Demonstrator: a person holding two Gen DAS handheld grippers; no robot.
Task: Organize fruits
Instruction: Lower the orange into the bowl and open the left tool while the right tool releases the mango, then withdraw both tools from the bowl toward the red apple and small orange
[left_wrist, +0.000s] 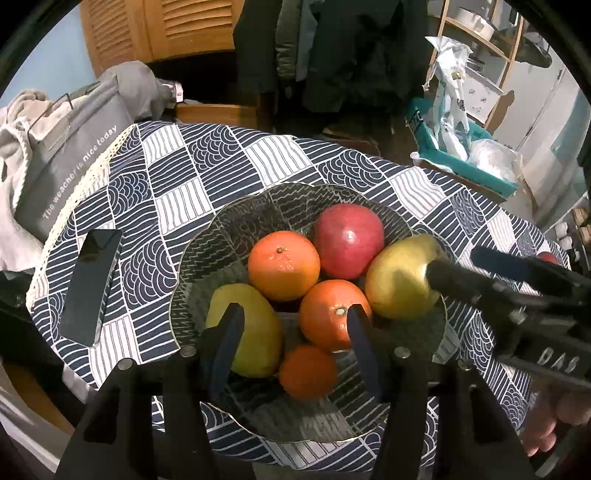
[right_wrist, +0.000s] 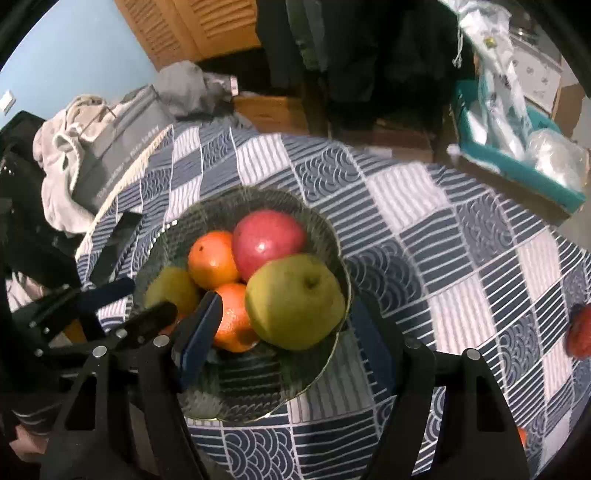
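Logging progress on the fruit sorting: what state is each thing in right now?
Glass bowl: upright, holding six fruits.
Yellow-green pear: at the bowl's rim, between right claw fingers.
Left claw: open, empty, over the bowl.
Red fruit: loose on the tablecloth.
Phone: flat, screen dark.

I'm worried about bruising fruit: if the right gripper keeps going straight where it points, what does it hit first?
Probably the green pear, which sits between the right gripper's open fingers at the bowl's near rim; depth is uncertain.
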